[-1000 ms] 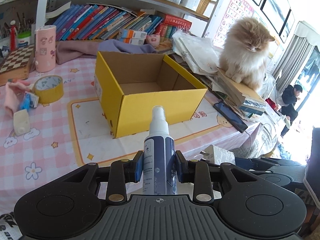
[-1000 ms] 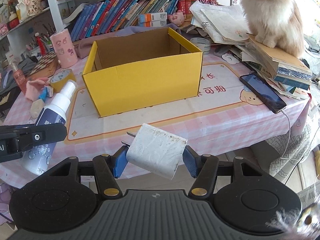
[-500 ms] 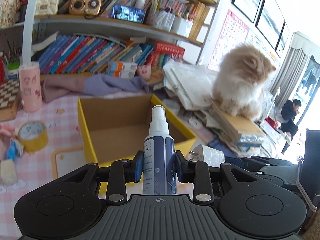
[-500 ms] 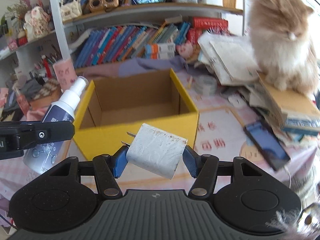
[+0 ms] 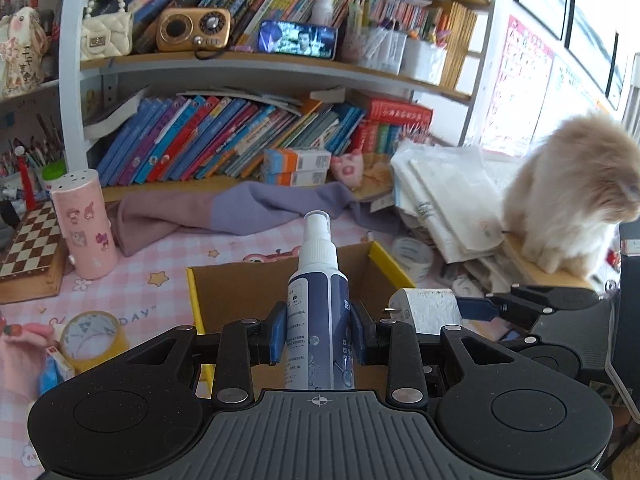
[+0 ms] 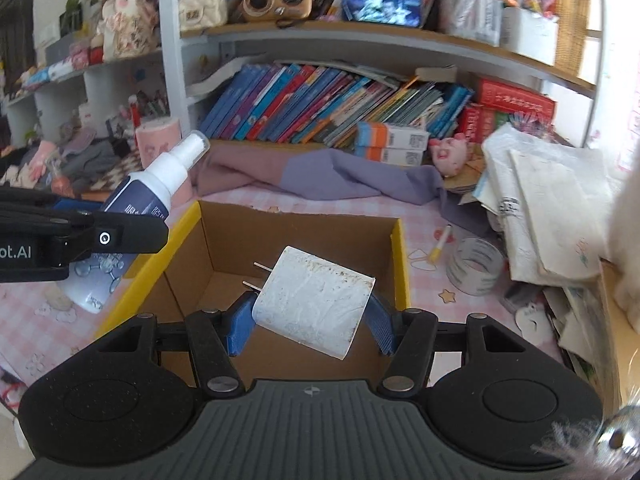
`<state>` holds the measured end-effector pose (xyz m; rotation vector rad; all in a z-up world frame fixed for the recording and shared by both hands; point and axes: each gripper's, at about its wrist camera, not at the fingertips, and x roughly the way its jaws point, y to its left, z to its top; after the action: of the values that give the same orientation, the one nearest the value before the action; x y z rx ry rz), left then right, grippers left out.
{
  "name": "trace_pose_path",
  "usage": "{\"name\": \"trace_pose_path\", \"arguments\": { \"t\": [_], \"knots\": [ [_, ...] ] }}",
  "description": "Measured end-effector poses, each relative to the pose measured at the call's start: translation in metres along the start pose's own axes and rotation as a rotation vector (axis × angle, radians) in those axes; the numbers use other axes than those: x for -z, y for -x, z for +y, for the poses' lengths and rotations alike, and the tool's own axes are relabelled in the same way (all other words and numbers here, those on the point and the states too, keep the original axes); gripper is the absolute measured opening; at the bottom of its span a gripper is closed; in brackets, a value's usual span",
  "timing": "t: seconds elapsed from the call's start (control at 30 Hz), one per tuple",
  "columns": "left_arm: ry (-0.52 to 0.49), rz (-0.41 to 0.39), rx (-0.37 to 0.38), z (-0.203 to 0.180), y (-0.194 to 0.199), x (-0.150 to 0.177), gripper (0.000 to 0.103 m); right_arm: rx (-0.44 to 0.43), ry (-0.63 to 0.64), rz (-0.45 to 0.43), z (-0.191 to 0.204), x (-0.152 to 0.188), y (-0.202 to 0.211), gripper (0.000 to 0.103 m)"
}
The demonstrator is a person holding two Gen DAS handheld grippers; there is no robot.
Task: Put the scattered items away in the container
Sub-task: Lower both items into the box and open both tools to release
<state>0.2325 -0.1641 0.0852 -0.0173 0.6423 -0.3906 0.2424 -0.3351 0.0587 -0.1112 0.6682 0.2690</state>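
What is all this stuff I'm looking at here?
box: one, yellow, open, centre of table
spray bottle: one, white and navy, in left claw
charger: one, white, in right claw, above box
tape: one, yellow, left of box
tape ring: one, clear, right of box
cat: one, cream, on paper pile
cloth: one, pink-purple, behind box
left claw: shut on bottle
right claw: shut on charger

One spray bottle [image 5: 319, 308], one plug adapter [image 6: 314, 306], one yellow box [image 6: 396, 264], two tape rolls [image 6: 474, 266], one cat [image 5: 568, 196].
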Motion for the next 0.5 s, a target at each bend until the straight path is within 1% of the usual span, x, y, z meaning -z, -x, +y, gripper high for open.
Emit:
{"name": "trace_pose_path", "arguments": {
  "t": [0.23, 0.4, 0.5],
  "knots": [
    [-0.048, 0.107, -0.065, 0.006, -0.055, -0.002, 0.031, -0.028, 0.163, 0.115, -0.005, -0.002, -0.059, 0.057],
    [-0.095, 0.175, -0.092, 0.005, -0.088, -0.001, 0.031, -0.057, 0.275, 0.173, 0.003, -0.002, -0.086, 0.057],
    [-0.124, 0.208, -0.1, 0.004, -0.104, -0.002, 0.031, -0.067, 0.318, 0.205, 0.004, -0.005, -0.098, 0.057]
  ]
}}
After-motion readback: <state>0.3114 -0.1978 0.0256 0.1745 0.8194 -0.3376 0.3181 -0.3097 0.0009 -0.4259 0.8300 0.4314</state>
